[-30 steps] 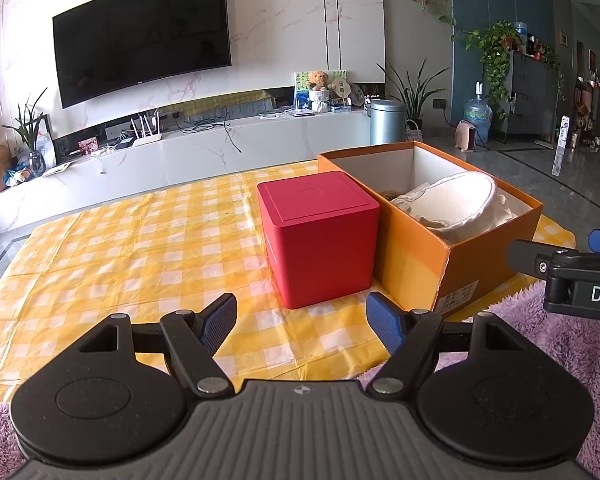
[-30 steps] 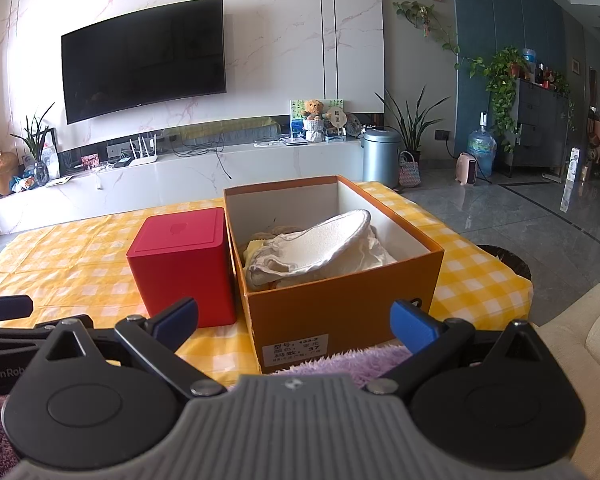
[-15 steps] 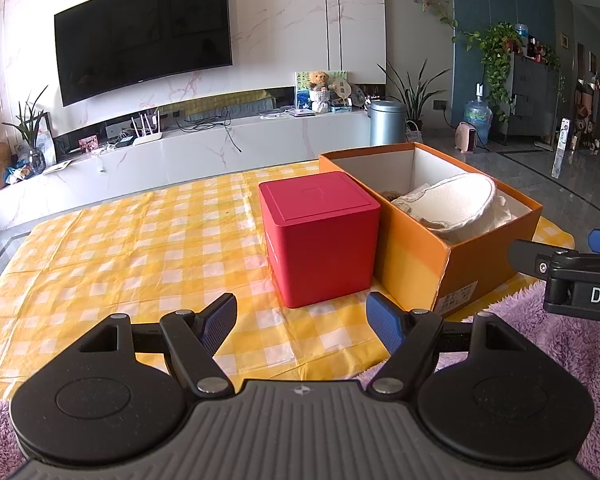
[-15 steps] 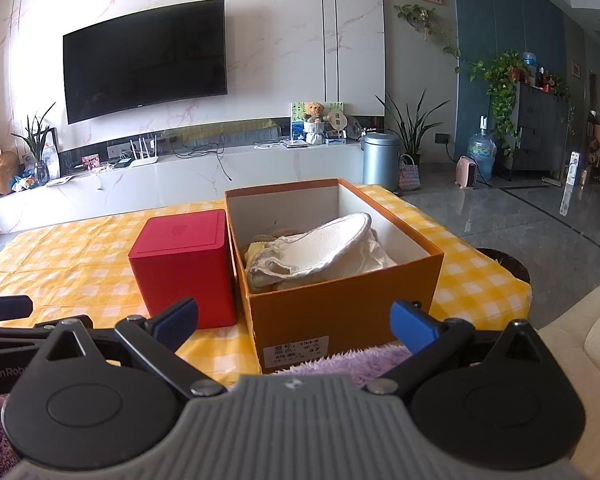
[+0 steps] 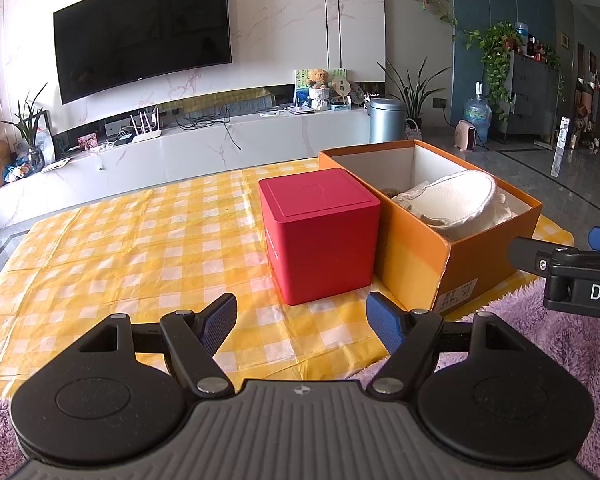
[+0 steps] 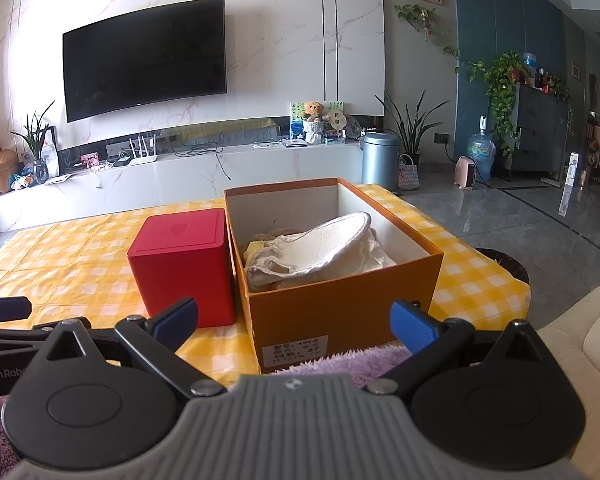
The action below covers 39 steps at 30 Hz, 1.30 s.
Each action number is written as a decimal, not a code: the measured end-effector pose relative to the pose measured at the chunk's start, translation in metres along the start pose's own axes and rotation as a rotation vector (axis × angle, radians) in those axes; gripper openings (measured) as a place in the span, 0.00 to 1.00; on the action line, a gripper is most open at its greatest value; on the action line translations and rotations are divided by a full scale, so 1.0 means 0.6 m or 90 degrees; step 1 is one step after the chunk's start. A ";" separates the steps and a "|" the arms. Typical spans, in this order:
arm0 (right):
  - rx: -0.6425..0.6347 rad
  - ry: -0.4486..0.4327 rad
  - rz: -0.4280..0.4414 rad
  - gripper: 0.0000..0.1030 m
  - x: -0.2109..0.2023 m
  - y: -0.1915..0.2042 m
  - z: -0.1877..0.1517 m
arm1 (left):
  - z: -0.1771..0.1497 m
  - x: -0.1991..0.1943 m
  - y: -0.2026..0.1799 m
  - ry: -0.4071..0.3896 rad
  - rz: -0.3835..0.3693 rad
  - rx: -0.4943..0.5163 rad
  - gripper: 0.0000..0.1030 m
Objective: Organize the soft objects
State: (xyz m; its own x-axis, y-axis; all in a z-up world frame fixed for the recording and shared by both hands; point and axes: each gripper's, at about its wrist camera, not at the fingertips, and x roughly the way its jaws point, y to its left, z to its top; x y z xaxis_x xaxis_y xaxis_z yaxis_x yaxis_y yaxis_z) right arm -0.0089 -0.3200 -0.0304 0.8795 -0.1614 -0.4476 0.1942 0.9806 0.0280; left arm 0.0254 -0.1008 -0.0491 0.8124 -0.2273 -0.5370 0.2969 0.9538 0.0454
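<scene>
An open orange cardboard box stands on the yellow checked tablecloth, with a white soft cloth item piled inside over something yellowish. A closed red cube box sits touching its left side. My left gripper hovers open near the table's front edge, in front of the red cube, nothing between its blue pads. My right gripper is open too, facing the orange box's front wall, empty. A fluffy purple fabric lies under both grippers.
The yellow checked table stretches left of the boxes. Behind it run a white TV bench, a wall TV, plants and a metal bin. A cream sofa edge is at the right.
</scene>
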 end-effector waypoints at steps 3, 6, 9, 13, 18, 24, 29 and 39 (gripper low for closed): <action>0.001 0.001 0.000 0.97 0.000 0.001 0.000 | 0.000 -0.001 0.000 0.000 0.000 0.000 0.84; 0.001 0.000 0.000 0.97 0.000 0.000 0.000 | 0.000 -0.001 0.000 -0.001 0.000 0.000 0.84; 0.001 0.000 0.000 0.97 0.000 -0.001 0.000 | 0.001 -0.001 0.000 0.000 0.001 0.000 0.84; 0.001 0.000 0.000 0.97 0.000 0.000 0.000 | -0.003 0.000 0.002 -0.001 0.002 0.000 0.84; 0.000 0.000 0.000 0.97 0.000 0.000 0.000 | -0.004 -0.001 0.002 0.001 0.003 0.000 0.84; 0.001 0.000 0.000 0.97 0.000 -0.001 0.000 | -0.003 -0.001 0.001 0.000 0.002 0.002 0.84; 0.000 0.000 0.000 0.97 0.000 -0.001 0.000 | -0.005 -0.004 0.001 -0.003 0.007 0.007 0.84; 0.001 0.000 0.000 0.97 0.000 -0.001 0.000 | 0.001 -0.009 -0.001 -0.006 0.013 0.012 0.84</action>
State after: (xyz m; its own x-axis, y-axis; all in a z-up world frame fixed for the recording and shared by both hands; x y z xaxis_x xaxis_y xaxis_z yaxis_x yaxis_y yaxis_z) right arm -0.0089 -0.3205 -0.0303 0.8793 -0.1608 -0.4482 0.1940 0.9806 0.0290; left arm 0.0215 -0.1000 -0.0458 0.8226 -0.2103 -0.5284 0.2901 0.9543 0.0718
